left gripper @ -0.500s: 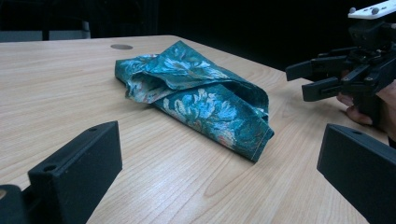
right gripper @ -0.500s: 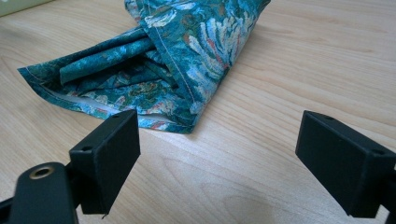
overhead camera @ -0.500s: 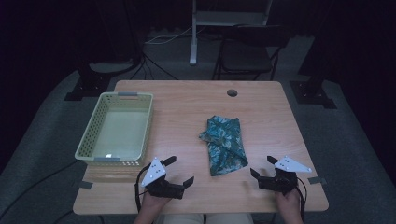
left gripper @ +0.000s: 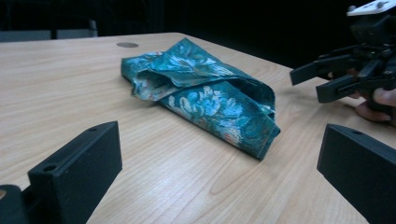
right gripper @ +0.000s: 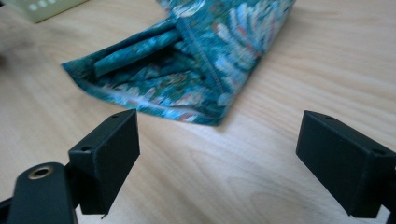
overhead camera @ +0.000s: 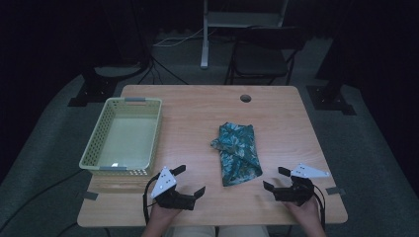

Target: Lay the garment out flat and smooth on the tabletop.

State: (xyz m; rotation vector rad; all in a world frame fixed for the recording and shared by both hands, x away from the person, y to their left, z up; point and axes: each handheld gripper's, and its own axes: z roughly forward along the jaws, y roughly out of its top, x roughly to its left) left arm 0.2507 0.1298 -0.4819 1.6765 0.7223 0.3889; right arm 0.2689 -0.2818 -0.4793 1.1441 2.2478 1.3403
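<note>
No text, label, brand, number or sign can be read anywhere. The cloth (overhead camera: 237,153) on the desk (overhead camera: 197,113) carries only a leaf-and-flower print, and the basket (overhead camera: 94,153) beside it has plain perforated walls with no lettering.

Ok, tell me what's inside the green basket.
The basket looks empty: its pale floor shows bare in the high view. The strip just inside its near wall is hidden by the rim.
</note>
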